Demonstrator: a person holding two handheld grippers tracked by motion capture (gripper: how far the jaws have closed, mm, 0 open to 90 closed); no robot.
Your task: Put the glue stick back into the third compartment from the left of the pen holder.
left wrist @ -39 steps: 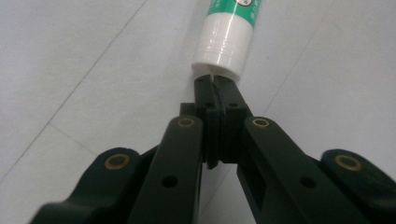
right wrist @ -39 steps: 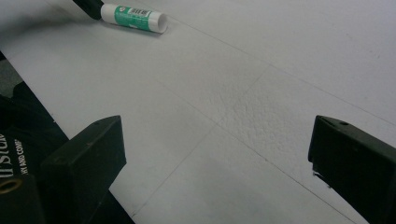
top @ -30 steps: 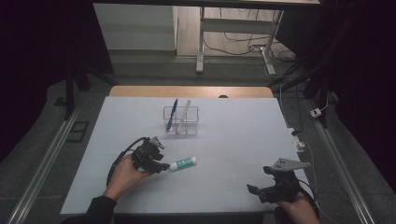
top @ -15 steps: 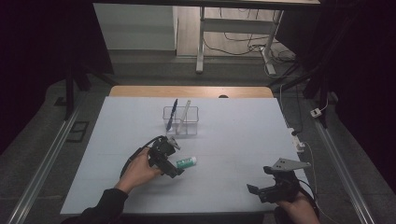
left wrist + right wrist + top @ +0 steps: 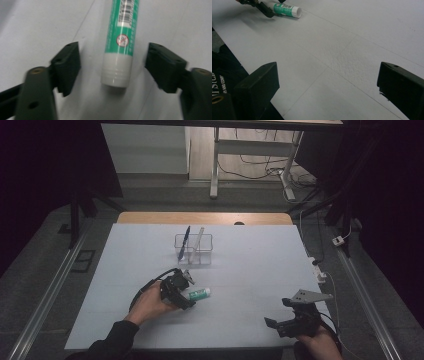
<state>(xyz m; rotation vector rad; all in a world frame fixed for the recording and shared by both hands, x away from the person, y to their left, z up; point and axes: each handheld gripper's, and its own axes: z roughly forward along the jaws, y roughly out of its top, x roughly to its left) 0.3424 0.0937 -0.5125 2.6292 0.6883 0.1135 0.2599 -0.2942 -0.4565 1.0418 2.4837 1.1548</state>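
**Left gripper closing on glue stick**

White table (image 5: 260,270), dim room. One glue stick (image 5: 198,294) is lying flat at roughly 7 o'clock from centre. Left gripper (image 5: 186,292) is straddling its capped end, jaws just been closing, pads (image 5: 68,62) not touching yet. Advice: centring stick between jaws before squeezing, keeping low. Right gripper (image 5: 274,324) is idling released at 5 o'clock. One clear holder (image 5: 193,250) at 12 o'clock, holding two pens.

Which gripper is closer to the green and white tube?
The left. The left gripper has the green and white tube lying between its open fingers, not touching them. The right gripper sits far off near the table's front right edge.
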